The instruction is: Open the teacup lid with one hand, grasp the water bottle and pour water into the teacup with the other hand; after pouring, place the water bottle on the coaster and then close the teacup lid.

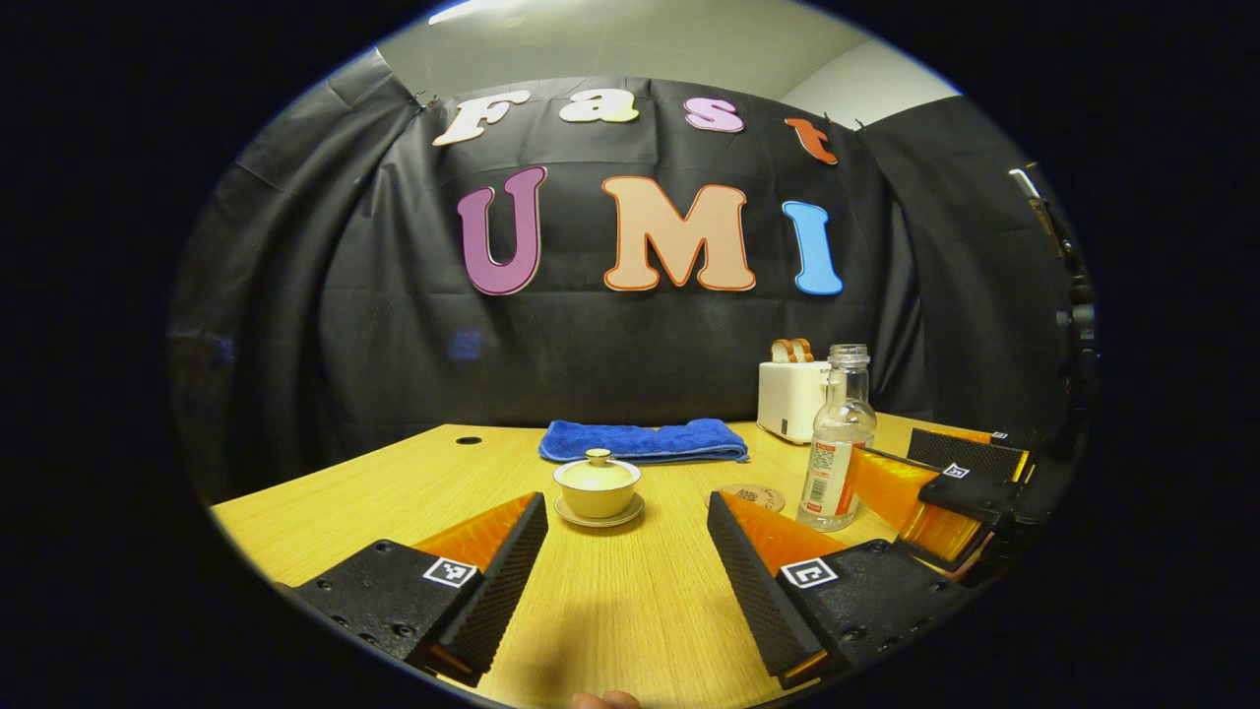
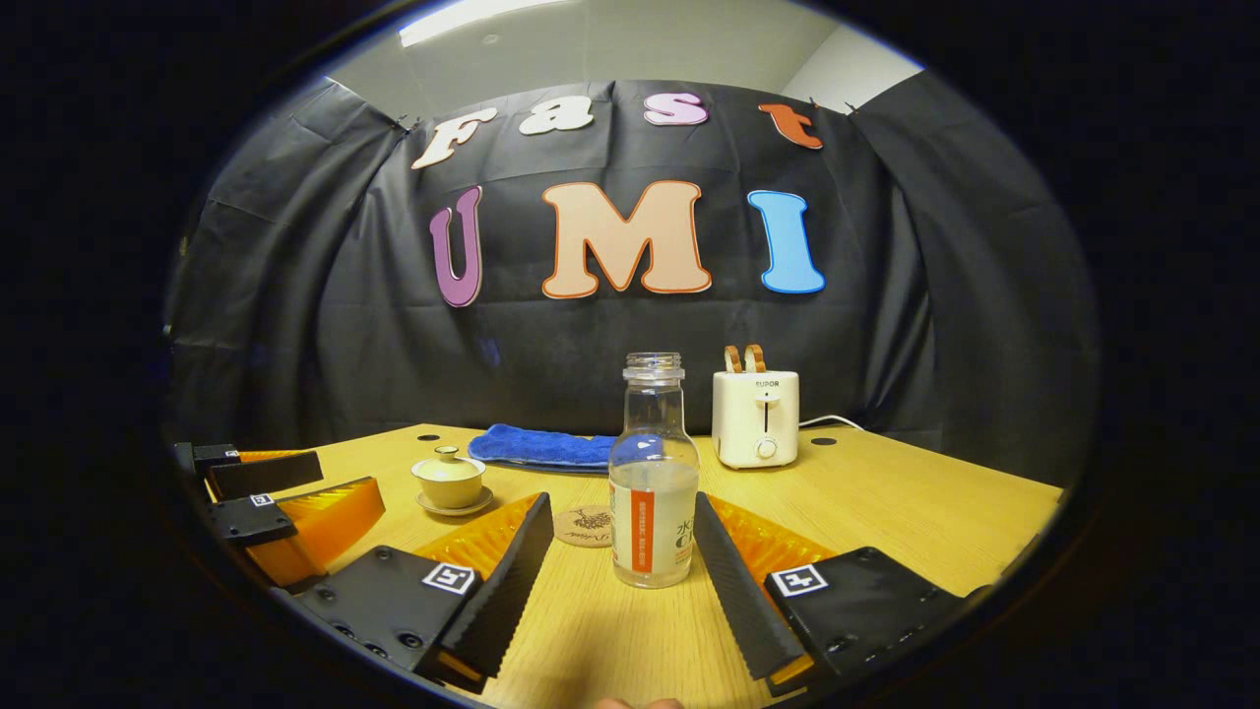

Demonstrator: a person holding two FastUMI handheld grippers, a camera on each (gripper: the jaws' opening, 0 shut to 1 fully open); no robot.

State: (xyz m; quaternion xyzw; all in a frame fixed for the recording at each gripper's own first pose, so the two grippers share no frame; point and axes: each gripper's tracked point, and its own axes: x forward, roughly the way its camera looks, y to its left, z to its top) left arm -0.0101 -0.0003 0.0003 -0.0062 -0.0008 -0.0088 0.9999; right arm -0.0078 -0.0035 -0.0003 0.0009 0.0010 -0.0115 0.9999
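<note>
Your left gripper (image 1: 627,522) stands wide open above the wooden table (image 1: 610,601), holding nothing, its two fingers pointing toward the teacup (image 1: 598,489). The cup sits ahead of the fingertips, apart from them, on its saucer (image 1: 598,514) with the lid (image 1: 598,471) on. To the right of the cup lies the round coaster (image 1: 753,495), and just beside that stands the water bottle (image 1: 838,441), upright, uncapped and partly filled. In the left gripper view your right gripper (image 1: 911,492) shows at the right edge, just past the bottle.

Your right gripper (image 2: 618,537) is also spread wide. In the right gripper view the water bottle (image 2: 653,475) stands upright between its fingertips, with a gap on the left side; whether the right finger touches the bottle you cannot tell. The coaster (image 2: 584,525) lies just left of and behind the bottle. Farther left is the lidded teacup (image 2: 450,481) on its saucer, and your left gripper (image 2: 285,492) comes in at the left edge, open.

At the back of the table lie a folded blue towel (image 1: 645,440) and a white toaster (image 2: 755,418) with two slices of toast (image 2: 745,357) standing in its slots.
</note>
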